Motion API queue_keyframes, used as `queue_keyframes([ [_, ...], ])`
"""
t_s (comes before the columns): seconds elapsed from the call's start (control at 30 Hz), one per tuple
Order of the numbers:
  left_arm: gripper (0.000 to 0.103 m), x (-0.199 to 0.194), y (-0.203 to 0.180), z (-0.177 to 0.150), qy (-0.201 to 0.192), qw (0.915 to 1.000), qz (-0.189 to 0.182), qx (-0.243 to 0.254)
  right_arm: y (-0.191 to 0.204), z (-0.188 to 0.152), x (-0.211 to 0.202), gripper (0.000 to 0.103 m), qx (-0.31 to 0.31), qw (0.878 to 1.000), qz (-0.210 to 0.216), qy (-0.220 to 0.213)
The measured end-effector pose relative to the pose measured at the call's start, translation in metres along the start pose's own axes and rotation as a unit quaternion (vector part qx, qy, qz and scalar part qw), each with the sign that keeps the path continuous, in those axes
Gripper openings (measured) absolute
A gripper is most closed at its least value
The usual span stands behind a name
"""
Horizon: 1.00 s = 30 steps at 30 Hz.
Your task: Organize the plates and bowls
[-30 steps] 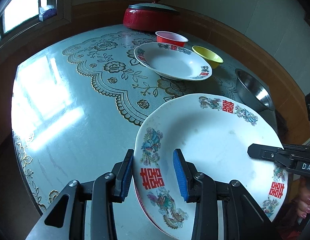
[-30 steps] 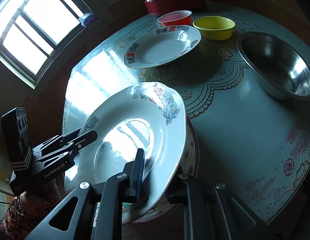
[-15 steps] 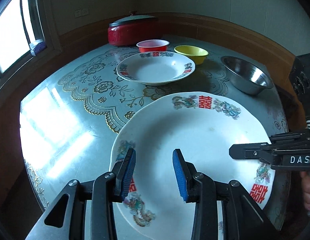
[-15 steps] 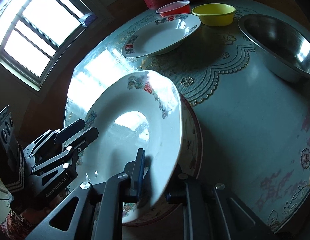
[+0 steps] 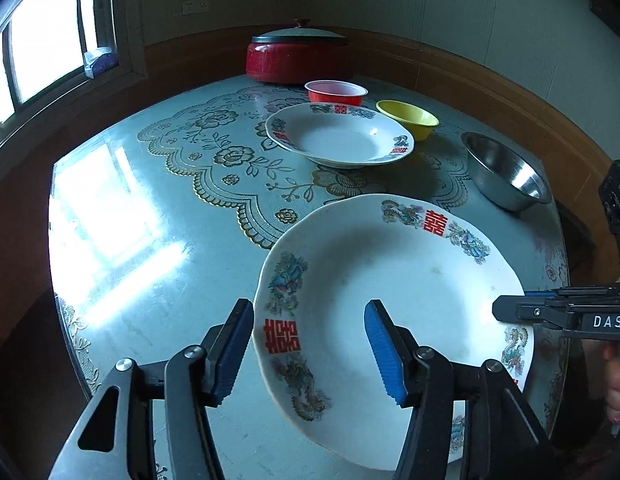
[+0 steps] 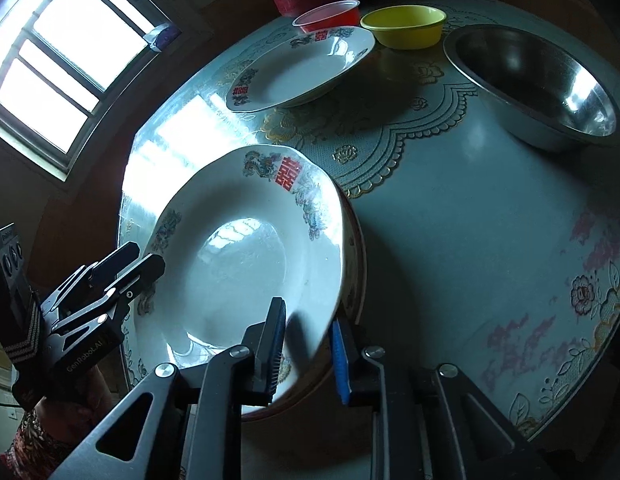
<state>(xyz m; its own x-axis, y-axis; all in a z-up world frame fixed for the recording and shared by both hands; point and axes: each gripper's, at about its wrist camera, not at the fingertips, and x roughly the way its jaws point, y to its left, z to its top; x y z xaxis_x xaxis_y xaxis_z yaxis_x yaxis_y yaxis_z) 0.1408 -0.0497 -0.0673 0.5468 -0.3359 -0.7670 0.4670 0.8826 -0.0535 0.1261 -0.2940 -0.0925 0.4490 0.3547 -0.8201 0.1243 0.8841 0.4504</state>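
Observation:
A large white plate (image 5: 390, 280) with red characters and dragon prints lies on a second, red-rimmed plate (image 6: 356, 248) near the table's front edge. My left gripper (image 5: 308, 306) straddles the top plate's left rim. Its jaws are opening and the blue pads (image 5: 384, 352) stand clear of the rim. My right gripper (image 6: 306, 312) straddles the opposite rim; its jaws are opening too, with a gap beside the rim. Each gripper shows in the other's view: the right gripper (image 5: 506, 308), the left gripper (image 6: 122, 264). A smaller patterned plate (image 5: 342, 136) sits farther back.
Behind the smaller plate stand a red cup (image 5: 336, 92), a yellow bowl (image 5: 408, 118) and a lidded red pot (image 5: 298, 56). A steel bowl (image 5: 506, 172) sits at the right. The round table (image 5: 130, 240) carries a lace mat; a window is at the left.
The top plate has gone from tilted in both grips to lying flat on the lower plate. Both grippers' jaws have widened around its rim.

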Motion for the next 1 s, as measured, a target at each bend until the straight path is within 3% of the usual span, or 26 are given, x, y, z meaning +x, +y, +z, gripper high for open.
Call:
queue_keyframes([
  [0.2,0.071,-0.002,0.015,0.002,0.004,0.9993,-0.002,-0.037,0.005,0.001,-0.007,0.022,-0.01,1.0,-0.02,-0.001],
  [0.33,0.076,-0.006,0.024,0.001,-0.007,0.9986,0.016,-0.049,0.013,0.002,-0.012,0.022,-0.037,0.999,-0.04,-0.006],
  [0.43,0.083,-0.006,0.033,0.002,-0.011,0.9976,0.036,-0.058,0.009,0.003,-0.008,0.021,-0.021,0.999,-0.035,0.002],
  [0.5,0.083,-0.004,0.04,0.002,-0.006,0.9968,0.043,-0.067,0.007,0.003,-0.009,0.021,-0.013,0.999,-0.032,-0.003],
  [0.67,0.076,0.005,0.041,-0.001,0.015,0.9968,0.021,-0.076,0.007,0.004,-0.009,0.019,-0.017,0.998,-0.058,-0.005],
  [1.0,0.074,0.009,0.006,-0.003,0.026,0.999,-0.02,-0.031,-0.002,0.007,-0.016,0.02,0.005,1.0,-0.029,0.001],
])
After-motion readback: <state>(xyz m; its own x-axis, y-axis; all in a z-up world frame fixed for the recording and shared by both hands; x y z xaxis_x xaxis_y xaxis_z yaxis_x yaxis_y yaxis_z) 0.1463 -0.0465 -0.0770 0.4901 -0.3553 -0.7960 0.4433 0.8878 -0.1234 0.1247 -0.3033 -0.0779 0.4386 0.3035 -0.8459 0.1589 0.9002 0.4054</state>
